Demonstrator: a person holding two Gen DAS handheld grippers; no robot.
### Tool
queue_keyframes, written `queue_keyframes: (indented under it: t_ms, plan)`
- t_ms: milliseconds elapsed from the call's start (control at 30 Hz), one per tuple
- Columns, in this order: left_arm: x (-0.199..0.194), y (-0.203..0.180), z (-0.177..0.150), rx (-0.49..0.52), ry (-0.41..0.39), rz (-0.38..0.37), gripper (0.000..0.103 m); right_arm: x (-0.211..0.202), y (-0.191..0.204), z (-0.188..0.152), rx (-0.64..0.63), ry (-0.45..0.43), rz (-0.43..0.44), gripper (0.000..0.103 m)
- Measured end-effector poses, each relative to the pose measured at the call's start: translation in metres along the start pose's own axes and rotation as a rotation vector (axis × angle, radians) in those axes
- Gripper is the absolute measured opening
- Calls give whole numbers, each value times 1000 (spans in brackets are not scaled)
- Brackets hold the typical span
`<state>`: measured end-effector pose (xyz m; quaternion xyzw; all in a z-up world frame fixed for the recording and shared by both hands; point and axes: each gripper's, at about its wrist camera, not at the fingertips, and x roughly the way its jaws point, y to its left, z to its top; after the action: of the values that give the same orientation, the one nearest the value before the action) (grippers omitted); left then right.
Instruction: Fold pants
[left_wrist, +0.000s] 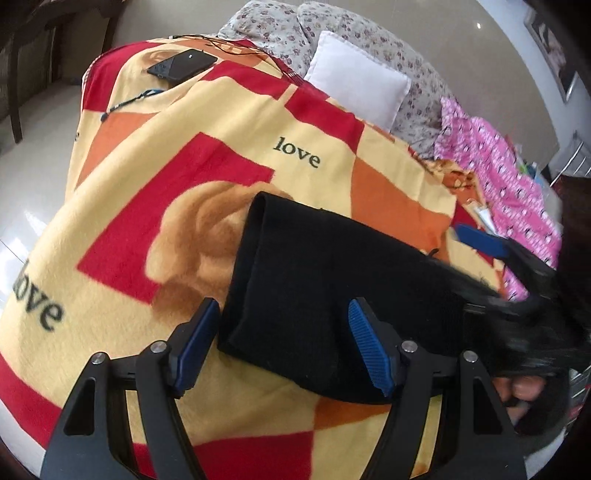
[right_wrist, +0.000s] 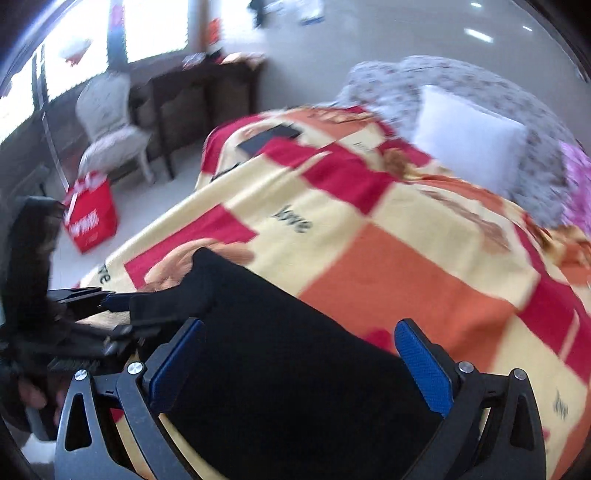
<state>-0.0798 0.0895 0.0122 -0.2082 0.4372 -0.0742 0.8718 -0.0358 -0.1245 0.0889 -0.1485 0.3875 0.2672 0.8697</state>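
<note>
Bedding fills both views: we are working over a fleece blanket (left_wrist: 155, 206) in red, orange and cream blocks printed with roses and the word "love". Going left to right in the left wrist view, we see a dark chair at the far edge, a black phone (left_wrist: 181, 63) lying near the blanket's far end with a thin cord trailing from it, a white pillow (left_wrist: 360, 88) against floral bedding, and pink patterned fabric (left_wrist: 506, 192) along the right side. In the right wrist view a red bag (right_wrist: 90, 218) stands on the floor beside the bed.

Our black pants (left_wrist: 314, 291) lie on the blanket as a compact, roughly rectangular bundle with a rounded fold at the far end, so we judge the fold well advanced.

What could go wrong: the top layer may slide off the lower one if either tool drags sideways, since the knit looks soft and the fleece beneath it grippy. The right view is blurred, which suggests quick motion, and a hurried pass could snag an edge and open the fold. The two tools are also close together and could knock.

Our left gripper (left_wrist: 284, 345) has its blue pads spread wide, straddling the bundle's near corner and clamping nothing. Our right gripper (right_wrist: 299, 363) is likewise spread wide over the dark cloth, holding nothing we can see.
</note>
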Motion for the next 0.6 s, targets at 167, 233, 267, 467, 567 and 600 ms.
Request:
queue_keyframes:
  t_ms: [167,233,267,467,567,600]
  plan:
    - [1,-2,-3,39,-20,18,65,46,7,14,-40,96,41,84]
    - [1,-2,-3,53,-24,14,65,58,5,16,-35,130,87,69]
    - [2,-2,-2,52,-28,10,65,62,4,16,-27,139,104,62]
    - [1,-3,2,33,-8,-107,20,68,5,16,0,111,173,6]
    - [-21,-25,11,79,-59,-155,19,31,-17,20,67,20,219,0]
    - [-27,-34,13,92,-68,-187,19,13,-27,20,91,-27,210,0]
